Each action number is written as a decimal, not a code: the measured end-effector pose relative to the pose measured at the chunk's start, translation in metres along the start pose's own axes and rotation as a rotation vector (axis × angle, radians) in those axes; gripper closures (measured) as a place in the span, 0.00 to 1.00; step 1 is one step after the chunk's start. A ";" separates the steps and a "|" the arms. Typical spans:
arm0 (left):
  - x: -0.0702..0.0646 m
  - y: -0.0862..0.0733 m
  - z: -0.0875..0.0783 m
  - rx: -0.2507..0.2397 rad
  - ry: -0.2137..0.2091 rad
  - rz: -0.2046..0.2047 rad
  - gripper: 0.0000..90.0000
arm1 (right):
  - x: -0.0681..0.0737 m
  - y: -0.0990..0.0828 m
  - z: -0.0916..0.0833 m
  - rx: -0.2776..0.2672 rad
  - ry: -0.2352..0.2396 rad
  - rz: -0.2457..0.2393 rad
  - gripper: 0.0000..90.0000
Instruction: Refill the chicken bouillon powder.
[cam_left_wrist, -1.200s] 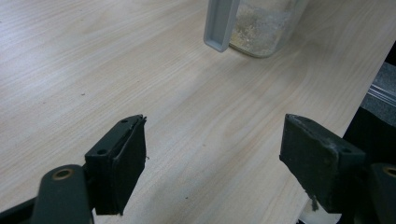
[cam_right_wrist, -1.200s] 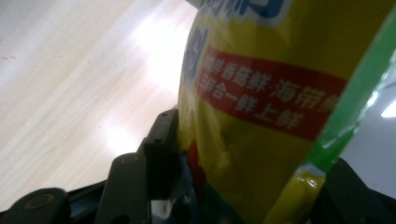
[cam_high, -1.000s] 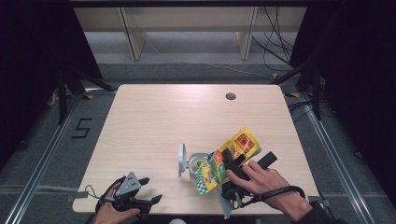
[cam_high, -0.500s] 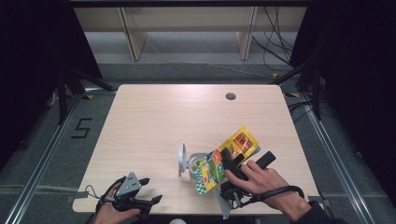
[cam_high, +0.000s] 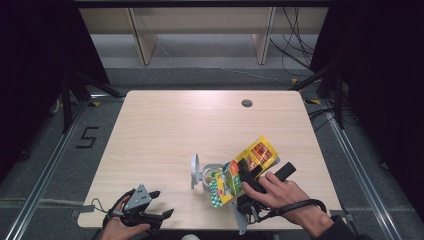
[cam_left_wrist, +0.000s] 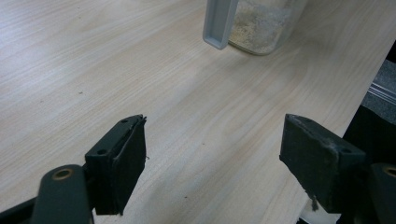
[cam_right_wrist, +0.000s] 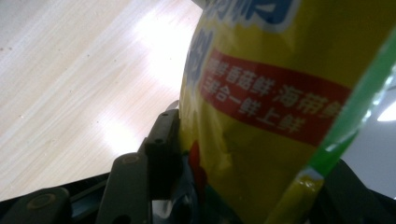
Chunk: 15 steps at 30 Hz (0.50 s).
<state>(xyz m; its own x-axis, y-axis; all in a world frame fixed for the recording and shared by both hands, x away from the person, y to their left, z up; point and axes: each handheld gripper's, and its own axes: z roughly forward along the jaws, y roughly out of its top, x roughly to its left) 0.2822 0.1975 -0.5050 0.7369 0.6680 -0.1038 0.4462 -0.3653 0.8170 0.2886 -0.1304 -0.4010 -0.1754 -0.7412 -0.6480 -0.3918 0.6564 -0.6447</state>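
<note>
No shift: pouch (cam_high: 243, 170) (tongs (cam_high: 248, 176) clamped).

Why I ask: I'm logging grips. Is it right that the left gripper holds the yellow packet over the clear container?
No: the right gripper holds the yellow packet, as the high view shows. The left gripper is open, and the clear container sits under the packet.

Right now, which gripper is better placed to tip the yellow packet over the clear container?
Right. The right gripper is clamped on the yellow packet beside the clear container; the left gripper sits open, apart.
</note>
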 end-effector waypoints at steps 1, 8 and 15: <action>0.000 0.000 0.000 0.002 0.002 0.006 0.25 | -0.001 0.000 0.000 -0.006 0.000 -0.003 0.59; 0.000 0.001 -0.002 0.014 -0.003 0.004 0.24 | -0.002 0.000 0.000 -0.003 0.006 -0.003 0.59; 0.002 0.001 -0.002 0.038 0.011 0.026 0.24 | -0.001 0.000 0.000 0.001 -0.007 -0.003 0.59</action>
<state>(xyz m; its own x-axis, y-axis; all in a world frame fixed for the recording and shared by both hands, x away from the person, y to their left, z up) 0.2833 0.2001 -0.5029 0.7430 0.6650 -0.0765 0.4462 -0.4069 0.7971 0.2889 -0.1291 -0.4005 -0.1679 -0.7423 -0.6487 -0.3914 0.6541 -0.6472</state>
